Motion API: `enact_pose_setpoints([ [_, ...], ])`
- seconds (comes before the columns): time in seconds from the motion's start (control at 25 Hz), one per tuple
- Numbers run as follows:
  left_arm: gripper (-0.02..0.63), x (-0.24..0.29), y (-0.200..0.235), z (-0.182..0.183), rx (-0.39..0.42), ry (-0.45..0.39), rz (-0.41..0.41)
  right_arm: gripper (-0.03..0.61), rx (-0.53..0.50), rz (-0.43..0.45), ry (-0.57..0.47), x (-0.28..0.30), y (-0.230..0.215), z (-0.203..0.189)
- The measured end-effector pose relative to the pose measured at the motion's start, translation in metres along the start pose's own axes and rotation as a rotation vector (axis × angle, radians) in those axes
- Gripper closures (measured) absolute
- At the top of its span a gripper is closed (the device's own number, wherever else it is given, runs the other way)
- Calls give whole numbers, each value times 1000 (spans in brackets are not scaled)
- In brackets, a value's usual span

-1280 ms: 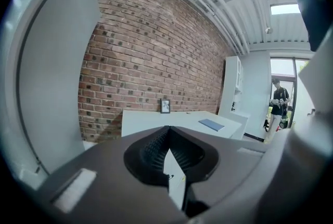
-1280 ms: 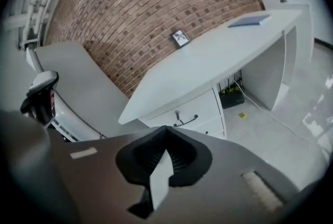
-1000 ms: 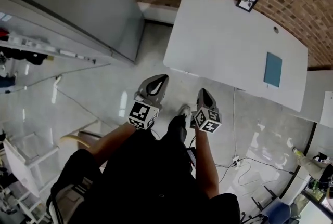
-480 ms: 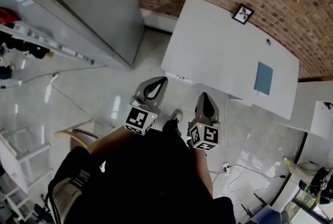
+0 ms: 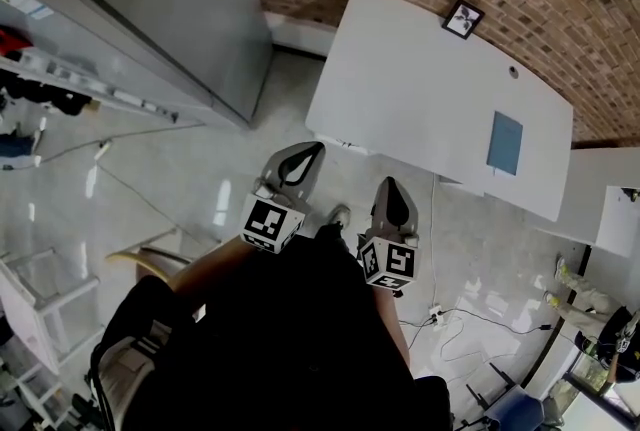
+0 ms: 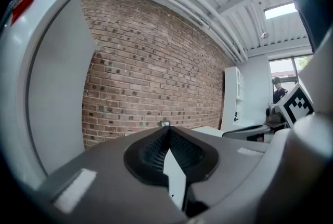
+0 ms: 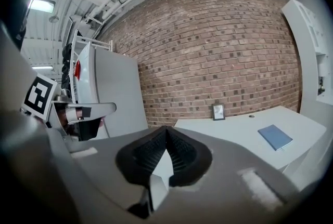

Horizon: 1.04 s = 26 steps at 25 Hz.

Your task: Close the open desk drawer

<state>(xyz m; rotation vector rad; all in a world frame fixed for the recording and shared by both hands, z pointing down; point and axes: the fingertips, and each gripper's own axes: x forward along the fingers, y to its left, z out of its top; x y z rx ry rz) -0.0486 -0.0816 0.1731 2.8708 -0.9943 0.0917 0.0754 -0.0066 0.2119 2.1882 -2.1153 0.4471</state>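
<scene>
head view | left gripper (image 5: 315,149) and right gripper (image 5: 391,182) both pressed together, empty, hovering short of white desk (image 5: 420,99) | open drawer not plainly seen, likely under near edge | rigid, probably slides easily: push mid-front

Right gripper (image 7: 165,129), jaws together, before white desk (image 7: 237,127).

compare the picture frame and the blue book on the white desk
The picture frame stands upright by the brick wall; the blue book lies flat. The frame is dark-rimmed; the book is plain blue and looks bigger. Both sit on the white desk.
</scene>
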Motion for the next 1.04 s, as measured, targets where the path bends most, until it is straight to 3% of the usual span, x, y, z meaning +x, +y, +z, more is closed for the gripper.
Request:
enact_pose_setpoints([
  [0.16,594,6,-4,9,22,-27,-16,577,8,-1,-13,4,-4,5],
  [1.04,594,-1,-10,-4,-5,9,-9,577,11,4,-3,-2,-3,0],
])
